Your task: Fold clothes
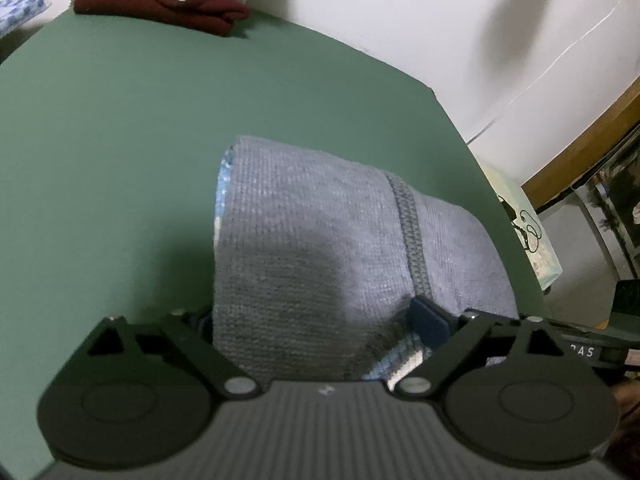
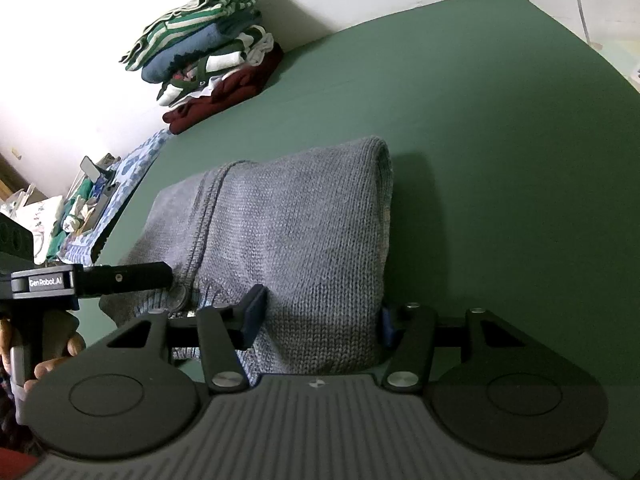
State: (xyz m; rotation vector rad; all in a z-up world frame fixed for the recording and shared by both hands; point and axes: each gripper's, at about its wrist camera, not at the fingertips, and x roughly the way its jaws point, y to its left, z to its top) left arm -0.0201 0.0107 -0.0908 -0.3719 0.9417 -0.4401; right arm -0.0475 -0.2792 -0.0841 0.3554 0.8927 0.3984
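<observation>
Grey knit sweater [image 2: 288,236] folded on green worktop [image 2: 500,160], long axis running away from near edge. Right hand-held gripper [image 2: 320,316] clamped across sweater's near end. Left hand-held gripper [image 1: 316,320] just beside it, spread wide around same end, pads apparently not pressing.

One grey knitted sweater [image 2: 288,240] is lying folded on the one green surface [image 2: 500,140]. One stack of folded clothes [image 2: 212,52] is sitting at the far edge by the wall, with at least five garments showing in it. Two grippers are showing, the left gripper [image 1: 320,320] and the right gripper [image 2: 320,316].
</observation>
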